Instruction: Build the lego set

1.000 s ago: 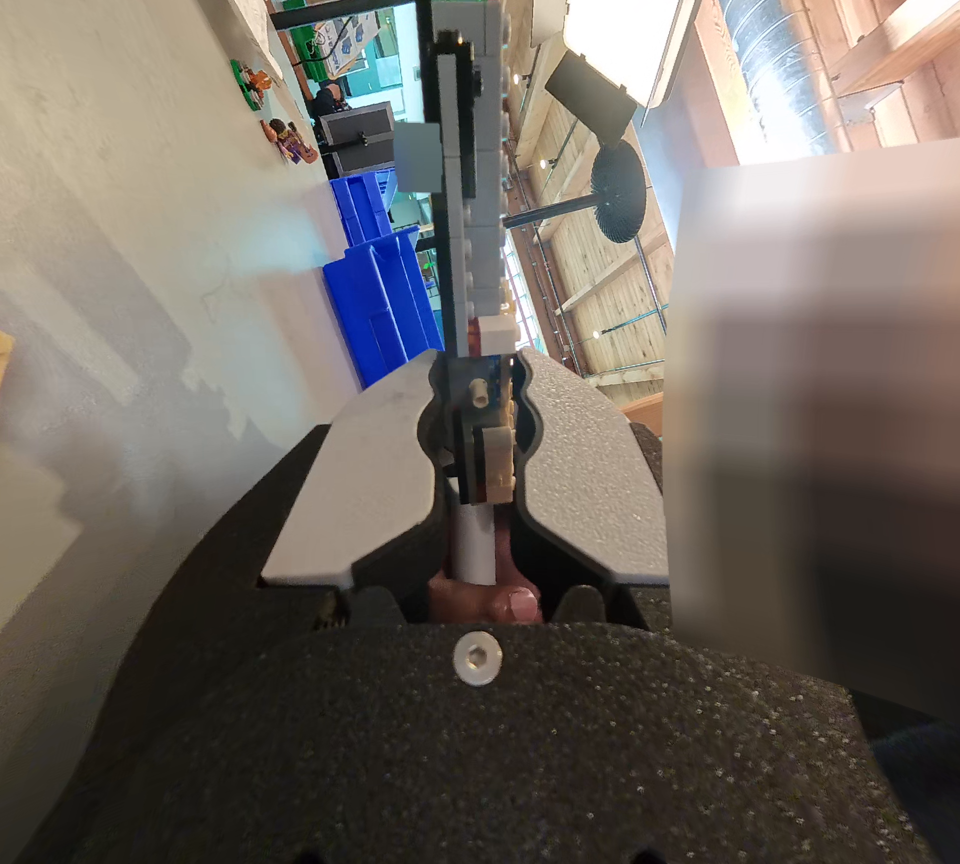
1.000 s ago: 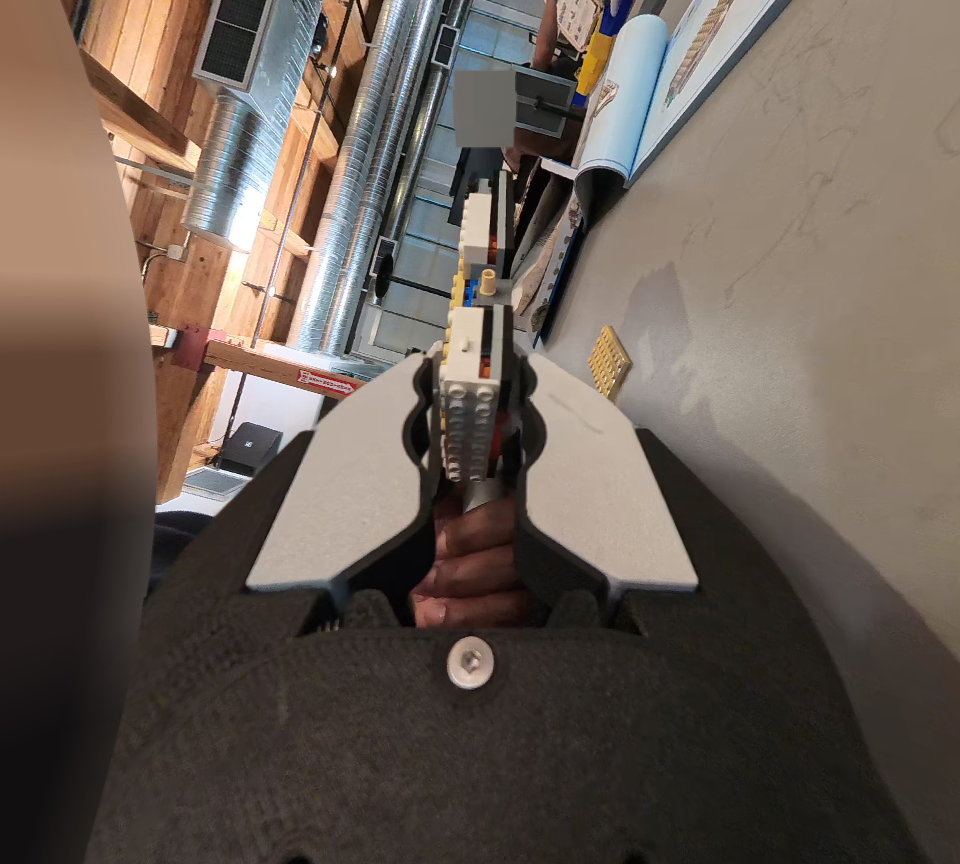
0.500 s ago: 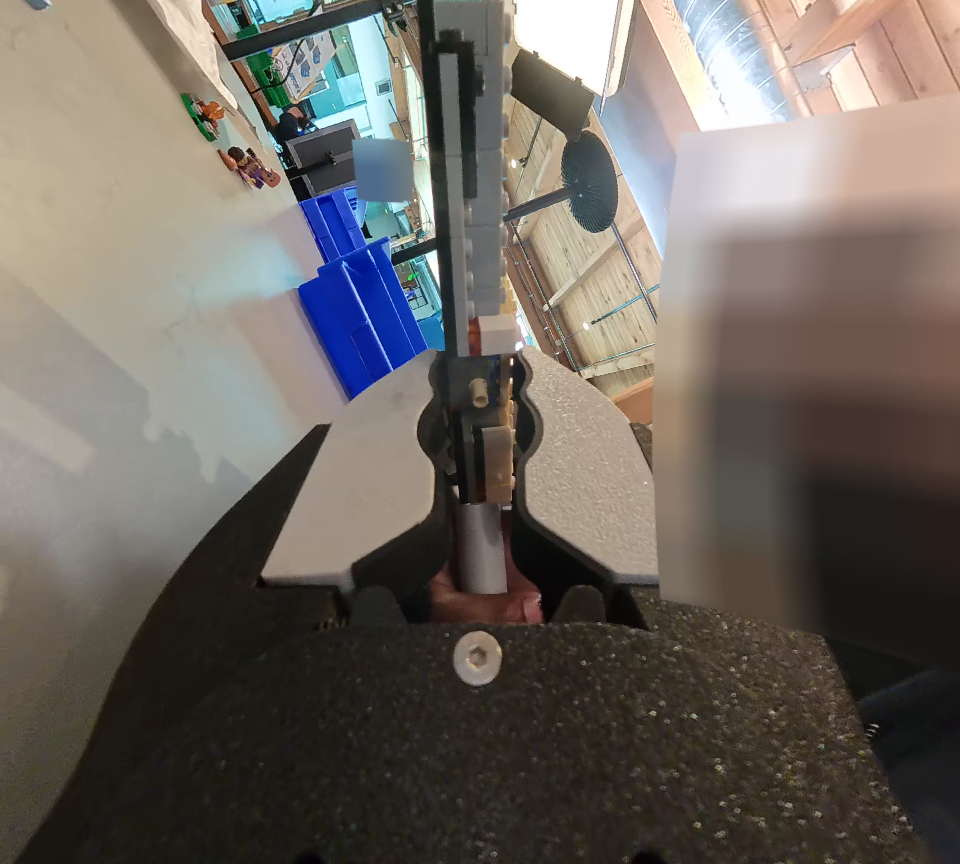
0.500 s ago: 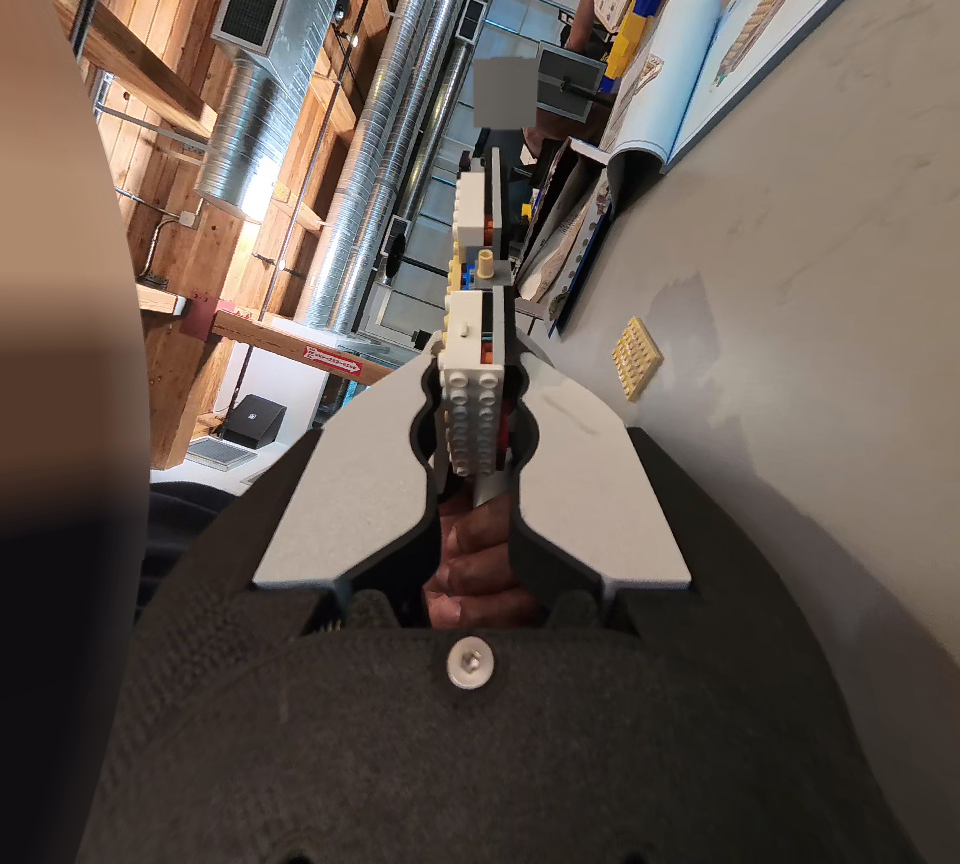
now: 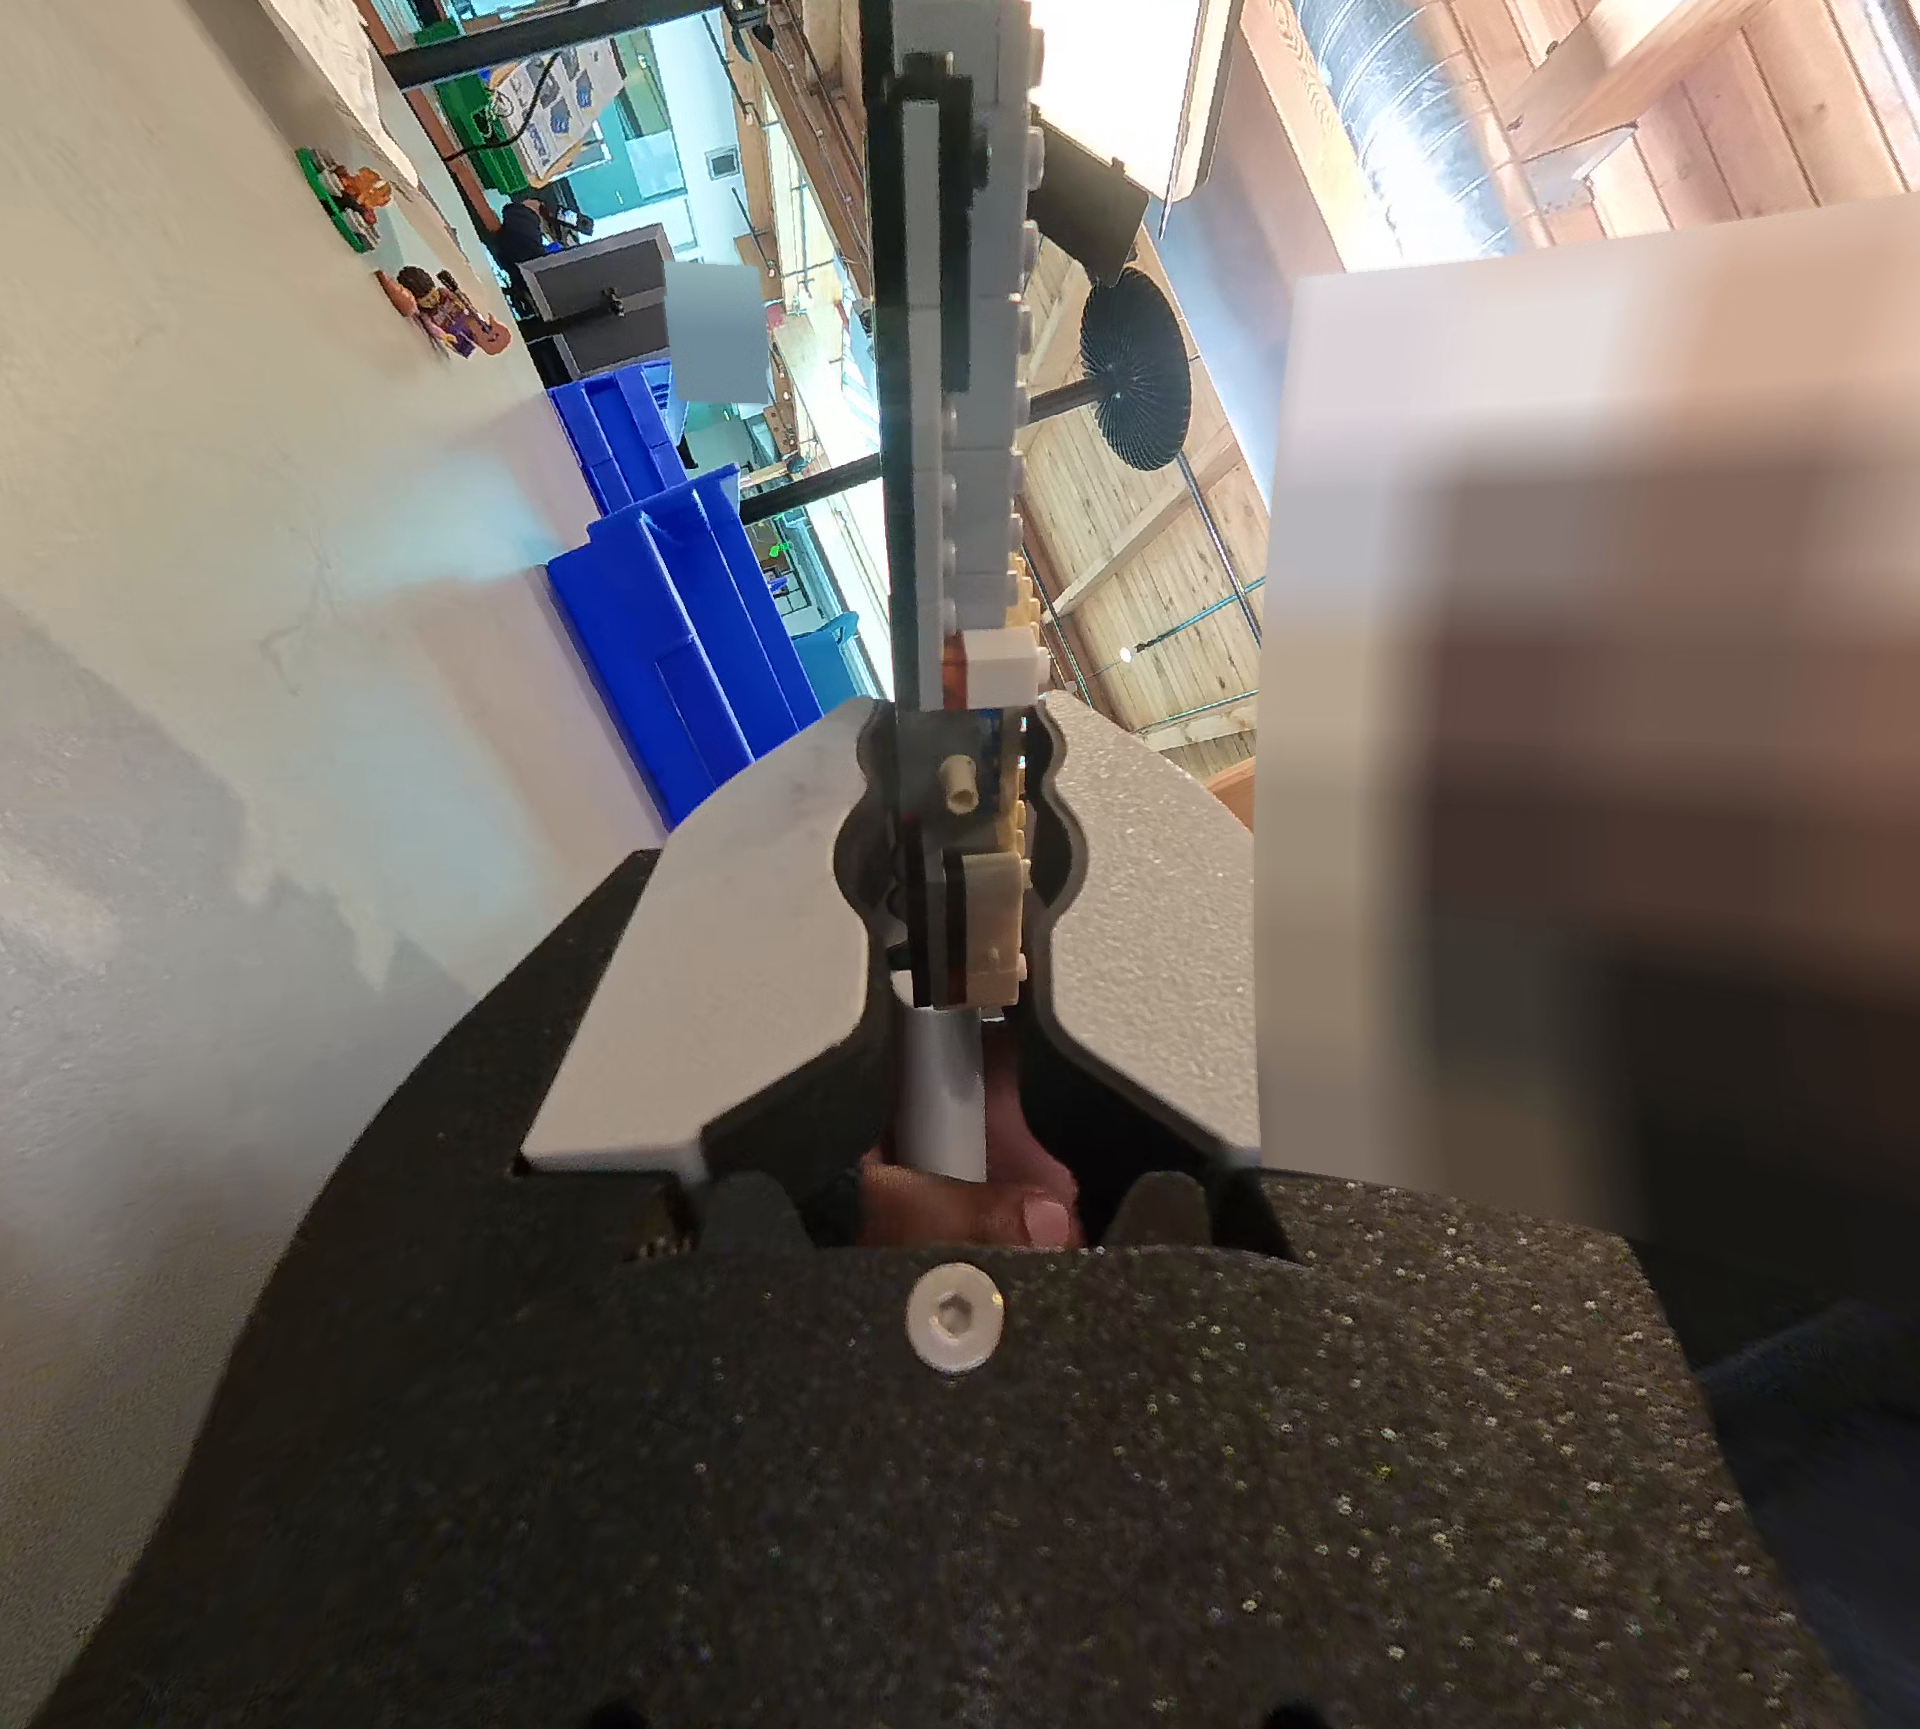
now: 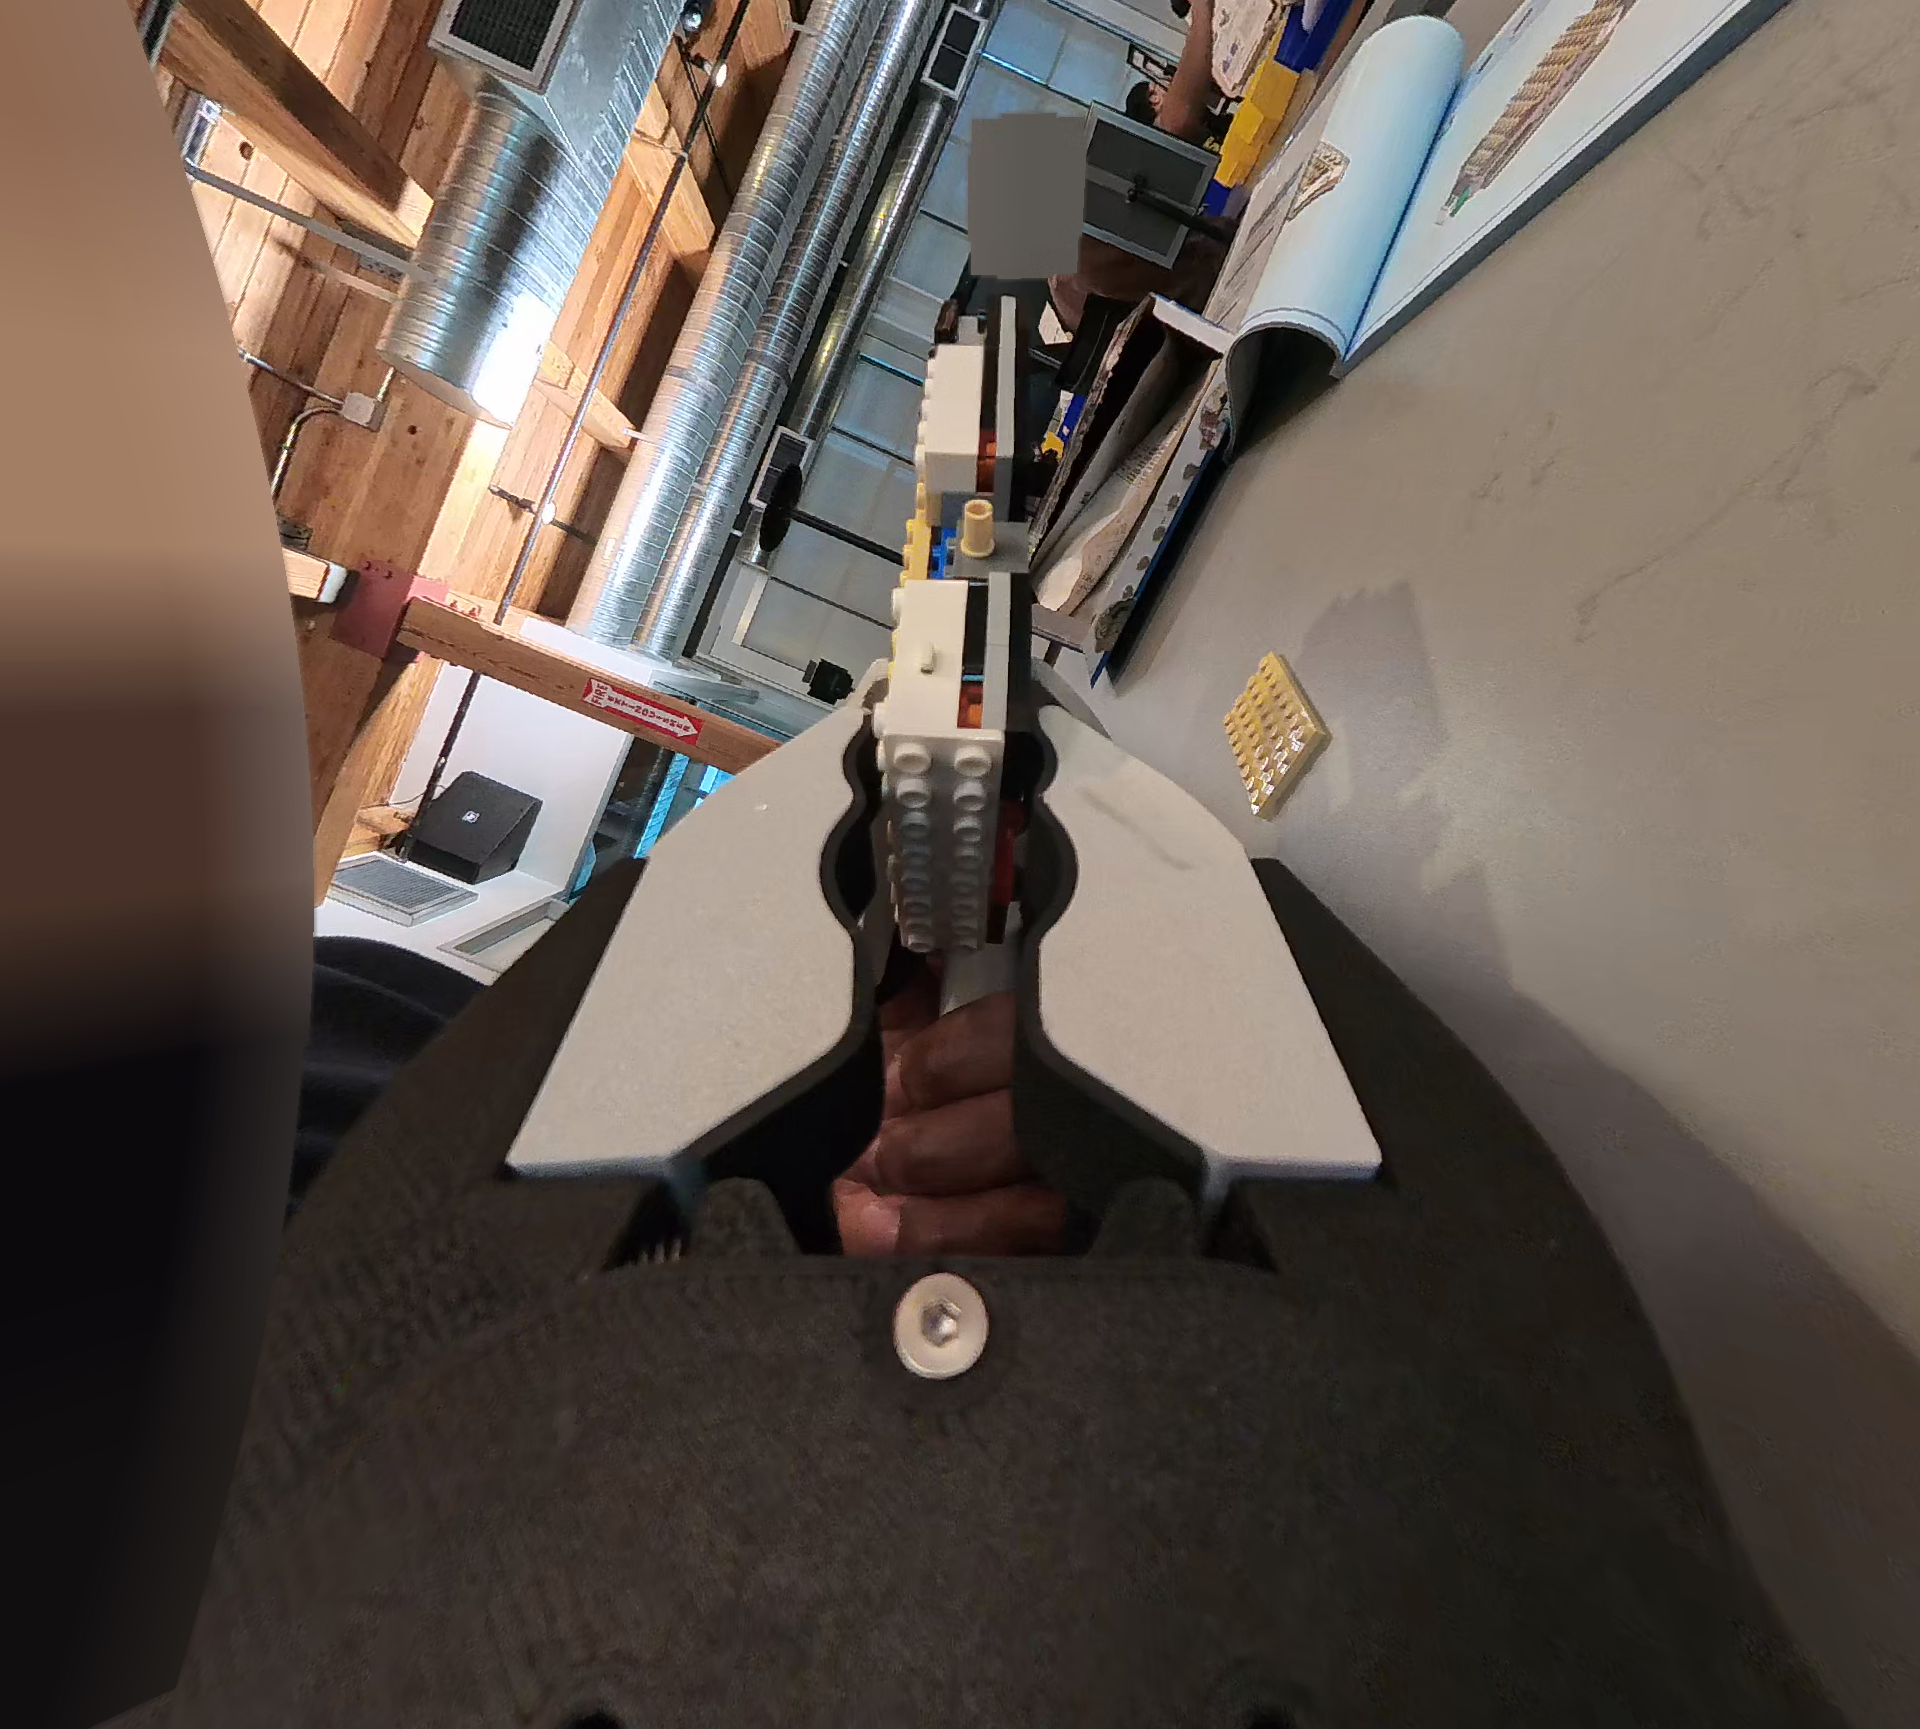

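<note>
- Since a second ago the right gripper's [image 6: 951, 744] view has tilted, so the tan plate [image 6: 1276, 736] sits lower, at 3 o'clock of the jaws; the left view has swung slightly, and the two blue bins [image 5: 686, 630] lie lower too.
- Left gripper [image 5: 956, 744]: both fingers [image 5: 758, 910] clench one long brick assembly [image 5: 956, 391], grey and black with a single green piece at its far tip, which runs from the jaws toward 12 o'clock.
- Right gripper: both pads press on one brick assembly [image 6: 951, 671], white studded face toward the camera, grey and orange layers behind, also pointing to 12 o'clock.
- One hand [image 6: 945, 1149] shows behind the right jaws; a fingertip [image 5: 1039, 1217] shows behind the left.
- Grey table [image 5: 208, 588]: in the left view it fills 9 o'clock, with two small figures [image 5: 416, 266] at 11 o'clock near its far edge and the bins just beside the jaws; bare surface lies nearer.
- In the right view it fills 3 o'clock, with one open booklet [image 6: 1455, 152] at 1 o'clock along its far edge, well apart from the tan plate.
</note>
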`<state>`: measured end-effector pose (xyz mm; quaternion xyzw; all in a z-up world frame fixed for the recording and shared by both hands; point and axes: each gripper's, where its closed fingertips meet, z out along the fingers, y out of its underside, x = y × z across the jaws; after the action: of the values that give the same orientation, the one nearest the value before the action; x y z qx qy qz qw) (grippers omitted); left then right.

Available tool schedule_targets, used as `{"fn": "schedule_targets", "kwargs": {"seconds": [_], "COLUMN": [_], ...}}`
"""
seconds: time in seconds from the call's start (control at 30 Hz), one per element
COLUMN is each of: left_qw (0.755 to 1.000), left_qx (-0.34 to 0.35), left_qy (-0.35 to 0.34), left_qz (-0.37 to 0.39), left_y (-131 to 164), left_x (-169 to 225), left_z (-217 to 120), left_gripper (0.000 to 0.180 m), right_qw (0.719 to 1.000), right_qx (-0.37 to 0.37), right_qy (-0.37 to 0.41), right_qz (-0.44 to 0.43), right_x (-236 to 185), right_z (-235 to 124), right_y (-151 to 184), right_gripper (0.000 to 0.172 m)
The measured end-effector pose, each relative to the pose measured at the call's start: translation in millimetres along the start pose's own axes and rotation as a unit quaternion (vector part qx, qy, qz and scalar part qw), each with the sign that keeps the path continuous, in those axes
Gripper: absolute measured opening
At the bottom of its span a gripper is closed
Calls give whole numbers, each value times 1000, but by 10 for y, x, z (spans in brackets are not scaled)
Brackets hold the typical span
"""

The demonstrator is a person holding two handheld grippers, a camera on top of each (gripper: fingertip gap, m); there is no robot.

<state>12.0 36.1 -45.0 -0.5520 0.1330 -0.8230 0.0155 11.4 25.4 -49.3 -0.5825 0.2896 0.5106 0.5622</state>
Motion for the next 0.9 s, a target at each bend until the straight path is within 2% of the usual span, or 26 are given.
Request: {"fn": "schedule_targets", "kwargs": {"seconds": [0.63, 0.77, 0.9], "left_qw": [1000, 999, 996], "left_qx": [-2, -20, -62], "left_qy": [-7, -36, -68], "left_qz": [-14, -10, 0], "left_y": [0, 16, 64], "left_x": [-51, -112, -164], "left_z": [-21, -27, -44], "left_gripper": [23, 22, 23], "right_qw": [1000, 1000, 997], "right_qx": [2, -24, -54], "right_qy": [-3, 12, 39], "right_qz": [4, -9, -29], "right_x": [33, 69, 143], "right_z": [14, 18, -61], "right_y": [4, 35, 6], "right_gripper": [27, 50, 56]}}
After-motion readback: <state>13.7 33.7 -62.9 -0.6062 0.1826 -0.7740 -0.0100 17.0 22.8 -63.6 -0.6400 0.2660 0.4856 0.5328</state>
